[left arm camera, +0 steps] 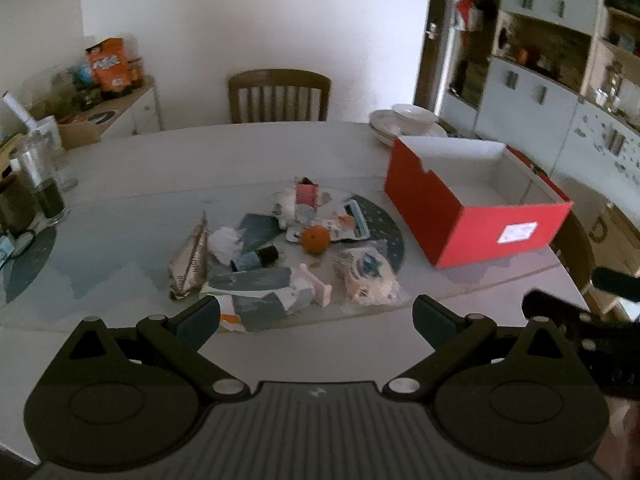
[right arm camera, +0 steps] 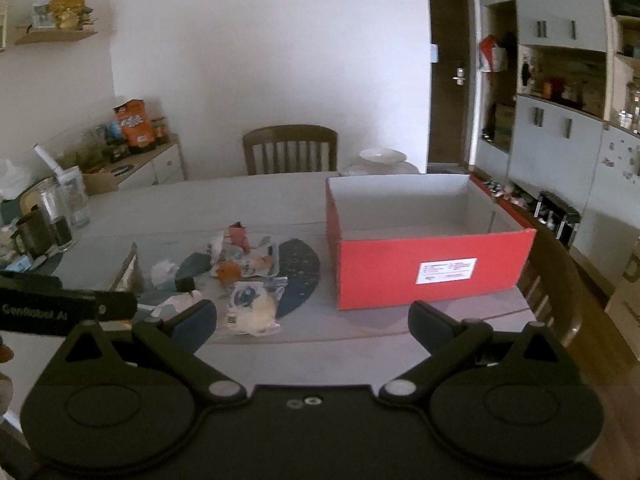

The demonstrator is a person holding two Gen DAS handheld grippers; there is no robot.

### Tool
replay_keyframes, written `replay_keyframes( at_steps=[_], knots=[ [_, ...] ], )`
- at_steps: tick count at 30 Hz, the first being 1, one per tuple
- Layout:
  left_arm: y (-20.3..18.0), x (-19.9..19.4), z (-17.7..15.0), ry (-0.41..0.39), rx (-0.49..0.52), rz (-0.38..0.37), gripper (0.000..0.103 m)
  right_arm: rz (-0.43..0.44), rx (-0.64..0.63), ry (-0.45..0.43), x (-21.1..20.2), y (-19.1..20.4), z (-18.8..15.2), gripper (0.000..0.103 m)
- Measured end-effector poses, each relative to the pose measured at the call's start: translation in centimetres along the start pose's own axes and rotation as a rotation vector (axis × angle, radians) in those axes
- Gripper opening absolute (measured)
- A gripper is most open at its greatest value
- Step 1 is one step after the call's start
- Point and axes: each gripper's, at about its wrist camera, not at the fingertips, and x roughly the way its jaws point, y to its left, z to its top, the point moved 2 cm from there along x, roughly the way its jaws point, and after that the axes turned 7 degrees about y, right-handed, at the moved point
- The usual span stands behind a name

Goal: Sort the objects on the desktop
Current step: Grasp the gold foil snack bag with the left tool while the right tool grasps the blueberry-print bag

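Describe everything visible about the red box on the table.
The red box is an open, lidless rectangular carton that looks like cardboard: red outside, white inside, nothing visible in it. One long wall has a notched rim; the end wall carries a white printed label, too blurred to read. It sits flat and upright on the table, right of the clutter pile and apart from it, with stacked white dishes behind. Neither gripper touches it.

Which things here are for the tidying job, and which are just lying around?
For the job: round orange fruit, clear plastic snack bag, small black-capped bottle, open red cardboard box.

Lying about: stacked white bowls, brown wooden chair, glass jar.
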Motion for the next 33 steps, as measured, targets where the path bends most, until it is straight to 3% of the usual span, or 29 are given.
replay_keyframes(
  at_steps=[6,18,25,33],
  knots=[
    [0.7,0.7,0.7,0.002,-0.004,0.022,0.103,0.041,-0.021,0.013,0.8,0.2,0.5,0.102],
    [4.9,4.9,4.0,-0.028,0.036,0.064,0.103,0.025,-0.038,0.054,5.4,1.9,2.2,0.102],
    [8.4,8.9,5.2,0.023,0.064,0.101,0.103,0.013,-0.07,0.112,9.8,3.9,2.5,0.099],
    [10.8,13.0,6.3,0.08,0.078,0.084,0.103,0.0,-0.04,0.197,14.8,5.2,3.3,0.096]
  ],
)
